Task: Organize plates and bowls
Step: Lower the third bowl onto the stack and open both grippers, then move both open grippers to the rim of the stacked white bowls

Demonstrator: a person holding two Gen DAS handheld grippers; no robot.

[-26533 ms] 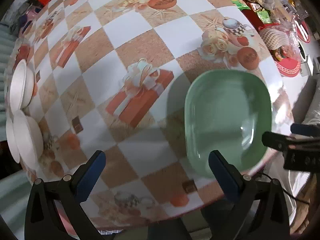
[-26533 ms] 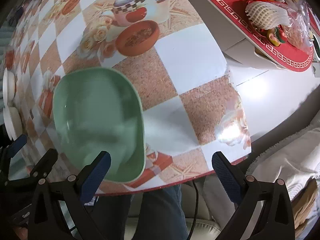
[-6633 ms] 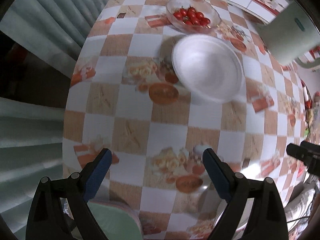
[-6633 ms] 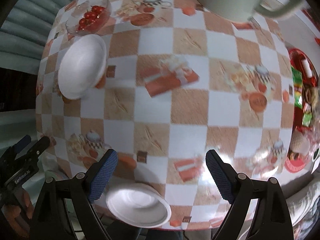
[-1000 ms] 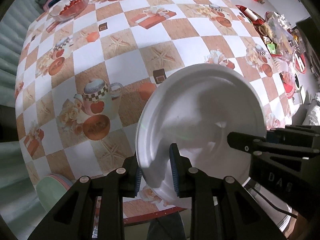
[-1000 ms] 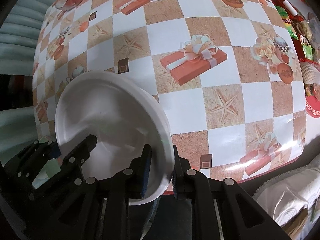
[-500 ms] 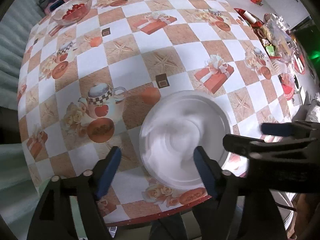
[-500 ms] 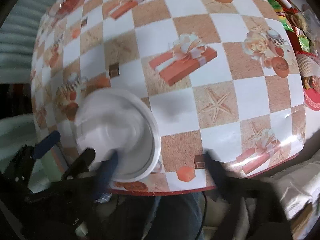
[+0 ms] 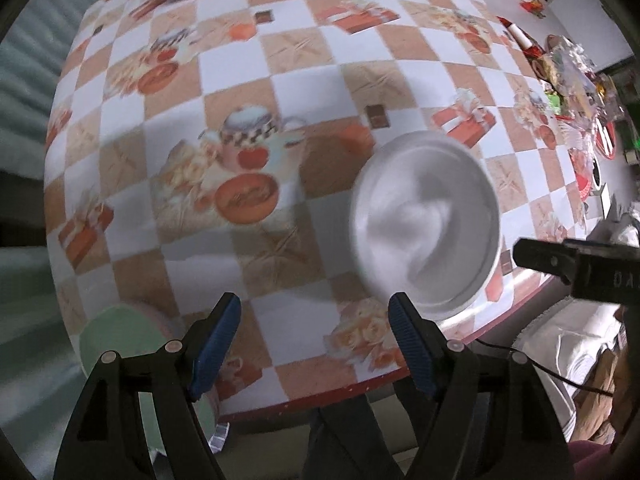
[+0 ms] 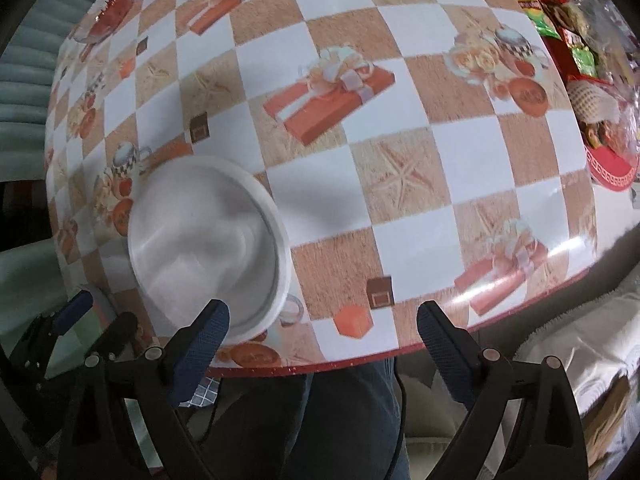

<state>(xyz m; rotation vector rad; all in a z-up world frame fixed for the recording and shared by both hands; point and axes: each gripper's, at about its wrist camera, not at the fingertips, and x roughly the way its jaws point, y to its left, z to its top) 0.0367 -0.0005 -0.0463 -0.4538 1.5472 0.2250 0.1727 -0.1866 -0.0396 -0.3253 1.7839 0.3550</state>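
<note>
A white bowl [image 9: 426, 226] is seen resting upright on the checkered tablecloth [image 9: 280, 80] near the table's front edge. The left gripper [image 9: 316, 340] and right gripper [image 10: 320, 336] are both spread wide, nothing held. A green plate [image 9: 116, 340] is seen at lower left.

Right gripper body [image 9: 604, 276]: pale raised letters, "DA" legible in the left wrist view; the rest runs out of sight at the edge.
Snack packets [image 10: 560, 28]: printed red and green wrappers at the far right of the bench, lettering too small and blurred to read.
Red mat [image 10: 612, 164]: a pale key-pattern border only, no words.
Bench cloth [image 10: 400, 176]: pictures of gift boxes, cups and starfish, no readable text.
</note>
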